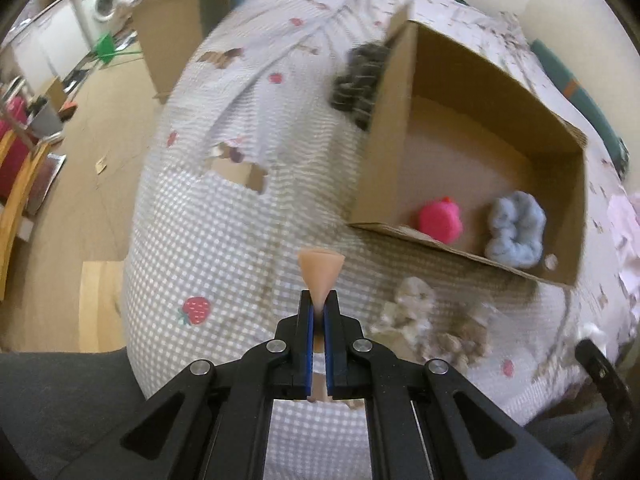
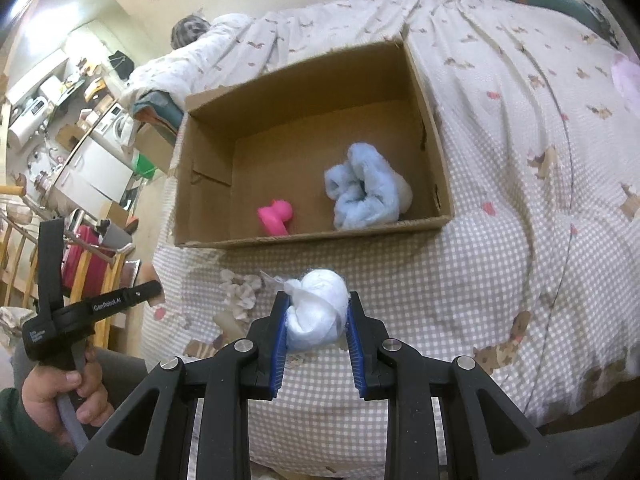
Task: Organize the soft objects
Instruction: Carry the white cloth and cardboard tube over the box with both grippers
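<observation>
An open cardboard box [image 1: 384, 152] [image 2: 208, 168] lies on the bed. Inside it are a pink toy [image 1: 440, 218] [image 2: 276, 218] and a fluffy blue bundle [image 1: 516, 230] [image 2: 366, 188]. My left gripper [image 1: 319, 300] is shut on a peach soft object [image 1: 321, 266], squeezed thin between the pads, in front of the box's near wall. My right gripper [image 2: 318, 308] is shut on a white soft ball [image 2: 318, 306], held above the bed before the box. A beige fluffy item [image 1: 416, 312] [image 2: 240, 292] lies on the bed by the box's near wall. A grey fuzzy item [image 1: 360, 76] sits behind the box's left wall.
The bed has a checked cover with strawberries [image 1: 224, 240] [image 2: 500, 280]. Another cardboard box [image 1: 168, 36] stands on the floor at left. A wooden chair [image 1: 16, 184] and a pink bag [image 2: 86, 256] stand beside the bed. The left gripper's body [image 2: 80, 308] shows in the right wrist view.
</observation>
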A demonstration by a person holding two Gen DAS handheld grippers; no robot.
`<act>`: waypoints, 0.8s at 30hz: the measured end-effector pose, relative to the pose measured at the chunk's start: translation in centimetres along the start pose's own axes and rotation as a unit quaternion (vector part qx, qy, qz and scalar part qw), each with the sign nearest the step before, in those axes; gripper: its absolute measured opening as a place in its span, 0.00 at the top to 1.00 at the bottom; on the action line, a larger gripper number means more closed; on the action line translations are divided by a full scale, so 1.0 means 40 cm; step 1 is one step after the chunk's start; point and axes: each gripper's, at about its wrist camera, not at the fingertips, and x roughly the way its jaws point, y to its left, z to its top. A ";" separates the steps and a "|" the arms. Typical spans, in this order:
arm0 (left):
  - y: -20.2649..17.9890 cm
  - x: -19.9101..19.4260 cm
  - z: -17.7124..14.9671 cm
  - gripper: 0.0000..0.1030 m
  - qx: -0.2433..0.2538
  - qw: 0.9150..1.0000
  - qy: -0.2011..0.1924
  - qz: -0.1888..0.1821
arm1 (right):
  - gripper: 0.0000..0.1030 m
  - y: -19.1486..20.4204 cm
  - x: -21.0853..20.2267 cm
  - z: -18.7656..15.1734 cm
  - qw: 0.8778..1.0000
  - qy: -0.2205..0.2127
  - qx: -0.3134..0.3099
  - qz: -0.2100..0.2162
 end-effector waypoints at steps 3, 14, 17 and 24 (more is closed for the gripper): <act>-0.045 -0.039 0.016 0.96 0.025 0.999 -0.016 -0.014 | 0.73 0.000 -0.026 0.007 1.000 -0.006 -0.003 -0.001; -0.130 -0.134 0.109 0.96 0.078 0.994 -0.057 -0.044 | 0.72 -0.007 -0.124 0.089 0.998 -0.060 0.031 0.016; -0.148 -0.144 0.140 0.96 0.085 0.993 -0.063 -0.046 | 0.72 0.000 -0.139 0.130 0.997 -0.071 0.022 0.016; -0.184 -0.141 0.211 0.96 0.098 0.991 -0.075 -0.043 | 0.72 0.020 -0.140 0.222 0.996 -0.084 -0.004 0.012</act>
